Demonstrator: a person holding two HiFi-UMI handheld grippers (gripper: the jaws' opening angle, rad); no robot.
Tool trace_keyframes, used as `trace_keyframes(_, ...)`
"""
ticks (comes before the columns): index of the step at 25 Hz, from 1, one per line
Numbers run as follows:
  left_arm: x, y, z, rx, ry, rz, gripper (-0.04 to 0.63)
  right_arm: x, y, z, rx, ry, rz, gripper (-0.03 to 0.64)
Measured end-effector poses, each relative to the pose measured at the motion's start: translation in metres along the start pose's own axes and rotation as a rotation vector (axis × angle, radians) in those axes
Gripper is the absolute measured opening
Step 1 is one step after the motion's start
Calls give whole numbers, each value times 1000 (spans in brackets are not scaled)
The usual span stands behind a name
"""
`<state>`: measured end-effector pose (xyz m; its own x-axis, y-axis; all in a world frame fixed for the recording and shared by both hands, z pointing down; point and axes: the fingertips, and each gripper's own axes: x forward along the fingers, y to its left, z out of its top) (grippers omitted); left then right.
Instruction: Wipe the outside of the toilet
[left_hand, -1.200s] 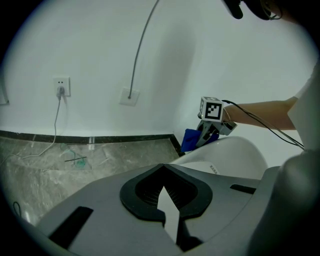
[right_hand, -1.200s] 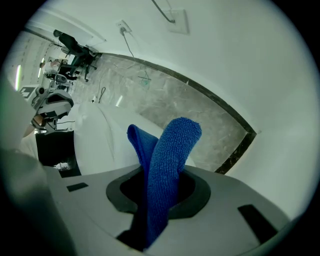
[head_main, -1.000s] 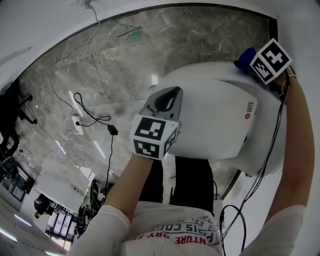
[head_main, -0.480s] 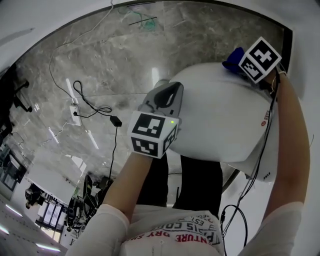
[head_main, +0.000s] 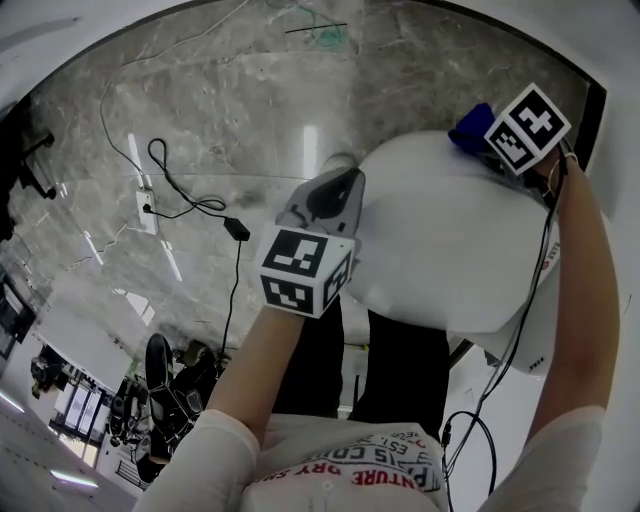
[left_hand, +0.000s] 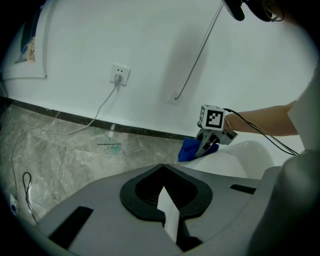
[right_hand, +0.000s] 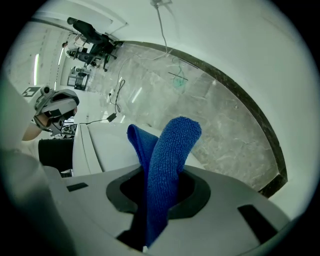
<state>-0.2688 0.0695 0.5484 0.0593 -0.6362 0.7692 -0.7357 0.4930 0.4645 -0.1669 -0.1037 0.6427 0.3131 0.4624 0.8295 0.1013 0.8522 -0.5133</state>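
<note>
The white toilet (head_main: 450, 240) fills the right of the head view, lid down. My right gripper (head_main: 487, 143) is at its far top edge, shut on a blue cloth (head_main: 468, 130) that lies against the toilet's surface. In the right gripper view the blue cloth (right_hand: 167, 160) stands up out of the jaws, with the toilet (right_hand: 107, 145) beyond it. My left gripper (head_main: 333, 190) hovers by the toilet's left side, shut with nothing in it. From the left gripper view I see the right gripper (left_hand: 207, 144) and the cloth (left_hand: 189, 149) on the toilet (left_hand: 245, 160).
The floor is grey marble (head_main: 200, 130), with a power strip (head_main: 146, 212), black cables (head_main: 190, 200) and an adapter (head_main: 237, 229) to the left. A white wall carries a socket (left_hand: 119, 75) with a cable. The person's legs stand close to the toilet's near side.
The head view has swung, so the toilet sits lower and more central. The right gripper with the cloth has slid a little along the toilet's far edge. The left gripper has barely moved.
</note>
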Motion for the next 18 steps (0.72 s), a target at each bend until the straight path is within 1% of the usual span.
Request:
trace_keyframes(8,-14,13,-18,-39,-45,-4,5,16,38,37,-101,36,34,83)
trace_keyframes(12,-19,22,-34,-74,-54,11,5,26,51,50,-164,68,48,83)
trace_keyframes(18,-39,48,-53,-117,-72,47,5,37,82,72,-236,101,78,83)
